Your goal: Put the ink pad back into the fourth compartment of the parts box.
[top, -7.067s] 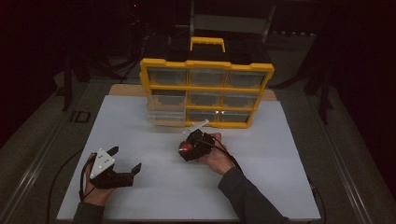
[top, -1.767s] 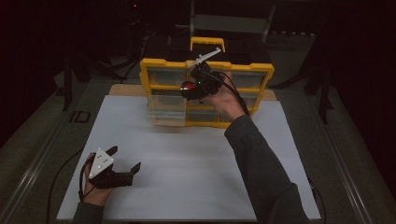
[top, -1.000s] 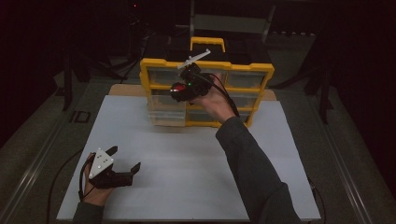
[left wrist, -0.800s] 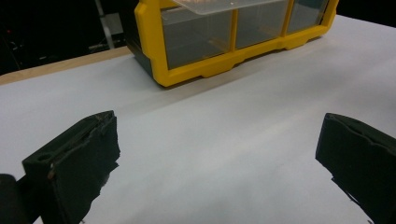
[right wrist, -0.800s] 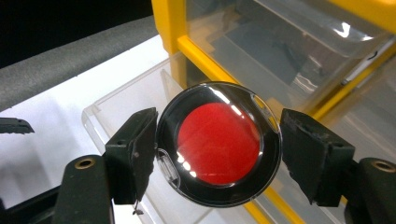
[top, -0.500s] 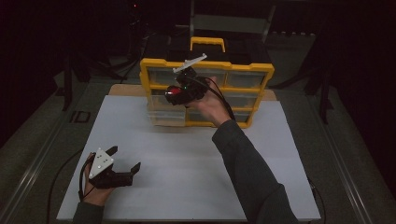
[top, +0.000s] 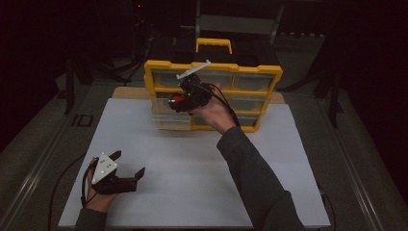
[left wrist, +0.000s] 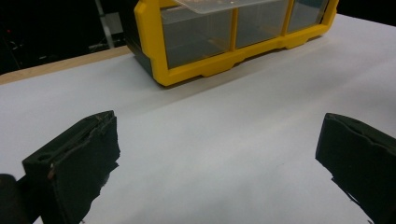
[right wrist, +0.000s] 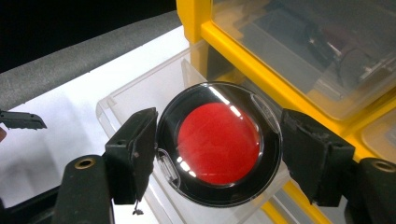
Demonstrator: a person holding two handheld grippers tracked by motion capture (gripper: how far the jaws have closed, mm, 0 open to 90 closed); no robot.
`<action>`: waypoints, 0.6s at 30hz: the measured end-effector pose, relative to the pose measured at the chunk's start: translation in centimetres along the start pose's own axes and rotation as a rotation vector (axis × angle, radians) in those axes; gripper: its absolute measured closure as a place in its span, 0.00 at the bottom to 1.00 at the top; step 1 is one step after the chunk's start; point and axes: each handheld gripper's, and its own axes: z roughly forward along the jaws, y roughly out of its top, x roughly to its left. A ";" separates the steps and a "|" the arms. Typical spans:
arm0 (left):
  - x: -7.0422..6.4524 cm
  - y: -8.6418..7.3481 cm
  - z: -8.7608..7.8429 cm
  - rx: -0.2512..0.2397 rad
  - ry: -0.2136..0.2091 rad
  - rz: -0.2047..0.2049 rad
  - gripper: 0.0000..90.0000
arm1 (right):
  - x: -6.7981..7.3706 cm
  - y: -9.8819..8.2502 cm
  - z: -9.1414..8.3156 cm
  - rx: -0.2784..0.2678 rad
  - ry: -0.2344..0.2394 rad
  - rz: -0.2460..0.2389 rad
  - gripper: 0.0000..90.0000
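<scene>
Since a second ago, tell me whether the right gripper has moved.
Yes. The right gripper, shut on the round red compact, has shifted left across the yellow organizer, toward its pulled-out drawer.

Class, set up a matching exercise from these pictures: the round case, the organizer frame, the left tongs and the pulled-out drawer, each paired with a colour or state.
Things:
1. round case
2. organizer frame
3. left tongs
4. pulled-out drawer

States:
A. yellow
B. open, holding nothing
C. clear plastic
D. black rim, red centre, gripped by the right tongs

Pairs: 1-D, 2-A, 3-B, 4-C
</scene>
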 end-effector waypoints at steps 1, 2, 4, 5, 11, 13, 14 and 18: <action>0.0 0.0 0.0 0.000 0.000 0.000 0.00 | 0.0 0.0 0.0 0.000 0.000 0.000 0.32; 0.0 0.0 0.0 -0.001 -0.001 -0.001 0.00 | -0.1 -0.1 0.2 0.003 -0.003 0.006 0.32; 0.0 0.0 0.0 -0.001 0.000 -0.001 0.00 | -0.1 -0.2 0.2 0.007 -0.004 0.015 0.32; 0.0 0.0 0.0 -0.001 0.000 -0.001 0.00 | -0.2 -0.2 0.4 0.000 0.000 0.031 0.20; 0.0 0.0 0.0 -0.002 0.000 -0.003 0.00 | -0.5 -0.3 -0.1 -0.021 -0.012 0.045 0.12; 0.0 0.0 0.0 -0.003 0.000 -0.003 0.00 | -0.6 -0.4 -0.2 -0.018 -0.013 0.042 0.12; 0.0 0.0 -0.1 -0.004 0.000 -0.003 0.00 | -0.8 -0.5 -0.4 -0.009 -0.021 0.039 0.12; 0.0 0.0 -0.1 -0.005 0.002 -0.003 0.00 | -1.0 -0.9 -0.8 0.006 -0.024 0.022 0.12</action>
